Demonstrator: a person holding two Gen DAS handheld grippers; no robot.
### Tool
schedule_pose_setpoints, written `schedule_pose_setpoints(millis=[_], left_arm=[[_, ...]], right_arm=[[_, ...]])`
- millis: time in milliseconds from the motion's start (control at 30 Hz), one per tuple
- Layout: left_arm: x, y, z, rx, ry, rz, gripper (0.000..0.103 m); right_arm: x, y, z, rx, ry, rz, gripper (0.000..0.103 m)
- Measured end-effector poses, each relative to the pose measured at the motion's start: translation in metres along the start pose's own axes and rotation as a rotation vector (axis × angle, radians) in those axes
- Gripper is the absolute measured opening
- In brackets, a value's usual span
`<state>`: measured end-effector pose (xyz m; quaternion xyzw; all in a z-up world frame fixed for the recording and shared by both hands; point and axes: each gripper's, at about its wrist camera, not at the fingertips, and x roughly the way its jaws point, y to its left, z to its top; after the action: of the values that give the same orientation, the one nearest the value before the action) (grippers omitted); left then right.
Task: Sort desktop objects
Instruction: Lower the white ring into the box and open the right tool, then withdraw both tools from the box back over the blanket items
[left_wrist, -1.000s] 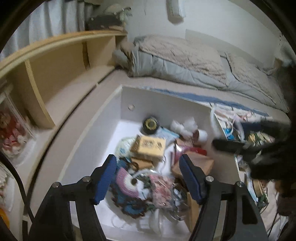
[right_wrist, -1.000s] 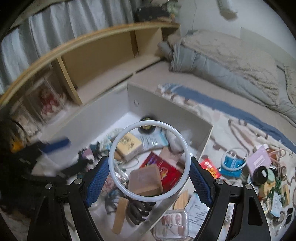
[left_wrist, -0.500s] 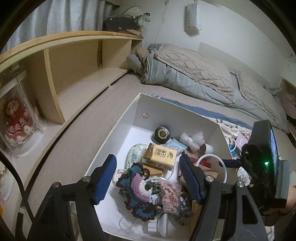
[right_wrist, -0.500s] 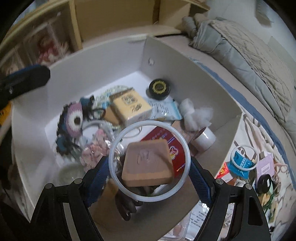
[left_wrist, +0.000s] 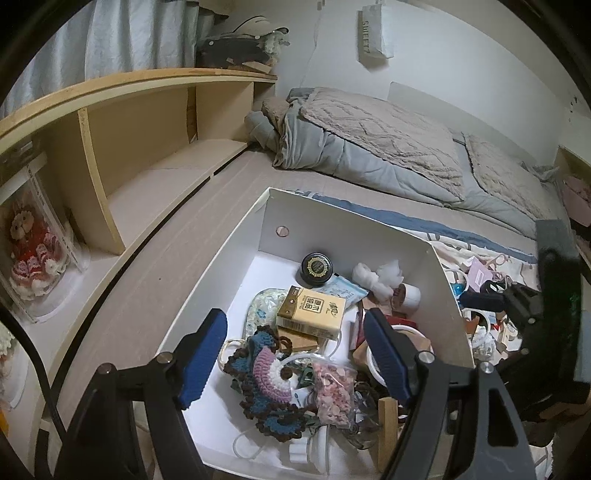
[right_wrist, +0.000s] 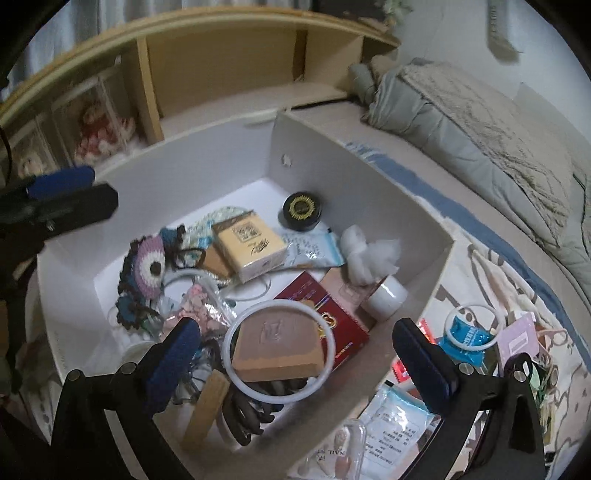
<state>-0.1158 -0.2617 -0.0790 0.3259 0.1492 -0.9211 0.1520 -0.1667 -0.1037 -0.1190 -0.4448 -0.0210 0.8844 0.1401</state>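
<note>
Two grippers sit over the white cardboard box (right_wrist: 354, 173), and neither holds anything.

Your right gripper (right_wrist: 295, 354) has just been opening; its blue-padded jaws now stand spread wide. The white plastic ring (right_wrist: 279, 350) lies between them but clear of both pads, resting loose inside the box around the tan square block (right_wrist: 277, 345), which leans on the red printed carton (right_wrist: 332, 314). The ring's near edge lies over the dark coiled hair ties (right_wrist: 255, 402). The right pad hangs outside the box's near wall, above the small items on the patterned cloth (right_wrist: 476, 266).

Your left gripper (left_wrist: 295, 362) has also just been opening and is parted with nothing between the pads. Beneath it lie the crocheted purple, white and blue piece (left_wrist: 269, 380) and the clear bag of pink beads (left_wrist: 334, 391).

Other contents of the box:
- yellow paper carton (right_wrist: 249, 247), near the middle, lying flat on the pile
- black round tin with gold lid pattern (right_wrist: 302, 211), by the far wall
- white cotton wad (right_wrist: 369, 258) and small white cylindrical jar (right_wrist: 384, 295), at the right wall
- pale blue sachet (right_wrist: 314, 251), between carton and cotton
- pale wooden stick (right_wrist: 207, 410), at the near edge beside the hair ties

Outside the box, on the cloth: a second white ring (right_wrist: 474, 326) around a blue packet (right_wrist: 467, 332), and a clear case of press-on nails (right_wrist: 340, 446), partly cut off by the frame edge.
</note>
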Motion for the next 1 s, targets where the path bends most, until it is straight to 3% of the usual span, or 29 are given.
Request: schedule_pose_setpoints(millis=[300, 633, 1000], left_arm=[[-0.010, -0.015, -0.001, 0.059, -0.020, 0.008, 0.077], [-0.034, -0.039, -0.002, 0.094, -0.055, -0.033, 0.094], [-0.068, -0.079, -0.002, 0.174, -0.128, -0.059, 0.102]], right_arm=[[-0.035, -0.014, -0.006, 0.070, -0.109, 0.043, 0.103], [-0.077, -0.022, -0.018, 0.077, -0.178, 0.023, 0.103], [-0.124, -0.033, -0.036, 0.059, -0.235, -0.012, 0.103]])
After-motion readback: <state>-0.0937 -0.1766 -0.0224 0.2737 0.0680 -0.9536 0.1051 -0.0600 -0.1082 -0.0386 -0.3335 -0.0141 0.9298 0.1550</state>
